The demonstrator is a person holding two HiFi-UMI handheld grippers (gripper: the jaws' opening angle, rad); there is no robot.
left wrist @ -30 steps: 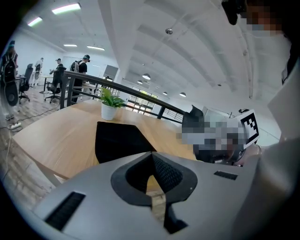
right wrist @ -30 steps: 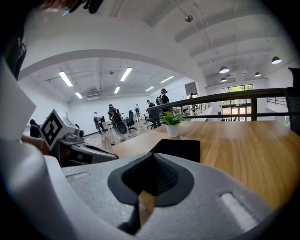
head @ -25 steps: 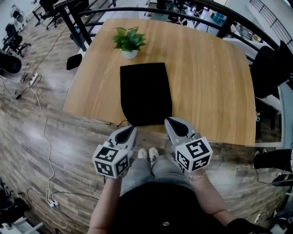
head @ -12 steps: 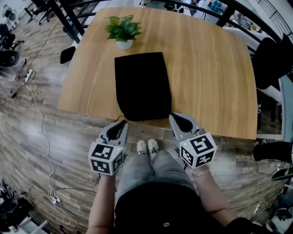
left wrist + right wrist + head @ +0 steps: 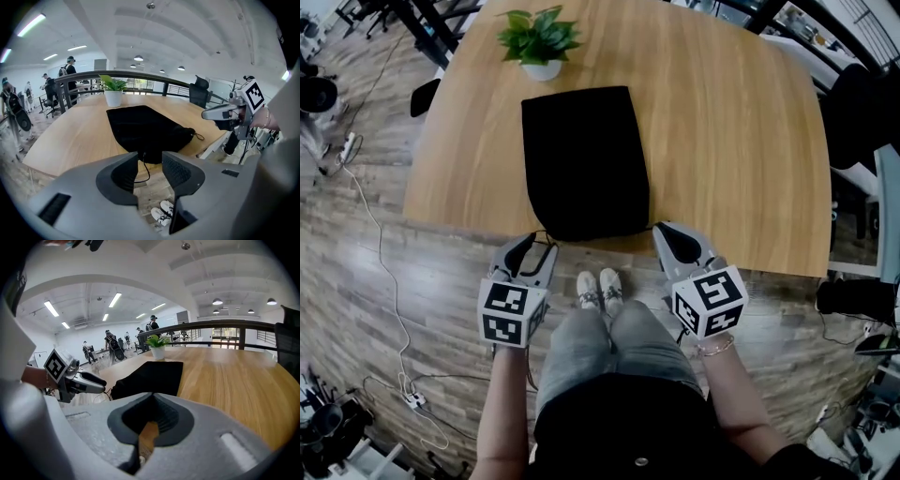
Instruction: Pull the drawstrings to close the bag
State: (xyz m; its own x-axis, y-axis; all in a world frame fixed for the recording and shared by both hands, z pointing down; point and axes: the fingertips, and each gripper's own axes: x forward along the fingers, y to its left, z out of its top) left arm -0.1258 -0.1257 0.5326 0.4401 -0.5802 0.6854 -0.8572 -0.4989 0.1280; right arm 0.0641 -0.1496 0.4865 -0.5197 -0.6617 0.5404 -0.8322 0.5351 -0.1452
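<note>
**Matt black cloth on smooth, pale wood**

A bag (image 5: 584, 159) of soft black cloth lies on the table (image 5: 731, 141) — matt, without sheen, lightly creased where its mouth gathers. A thin black cord (image 5: 148, 169) trails from it. The table is light wood, smooth, with fine straight grain and a soft satin shine. The plant pot (image 5: 542, 69) looks smooth and white. The floor (image 5: 422, 281) is grey-brown wood-look planking — streaky in pattern, glossy under the lights.

The left gripper (image 5: 150, 161) hangs just off the near edge of the wooden table (image 5: 61, 136), its jaws opening. A thin black cord (image 5: 146, 171) dangles from the black bag (image 5: 145, 126) into the gap, seemingly touching neither pad. A potted plant (image 5: 113, 90) stands behind the bag.
</note>
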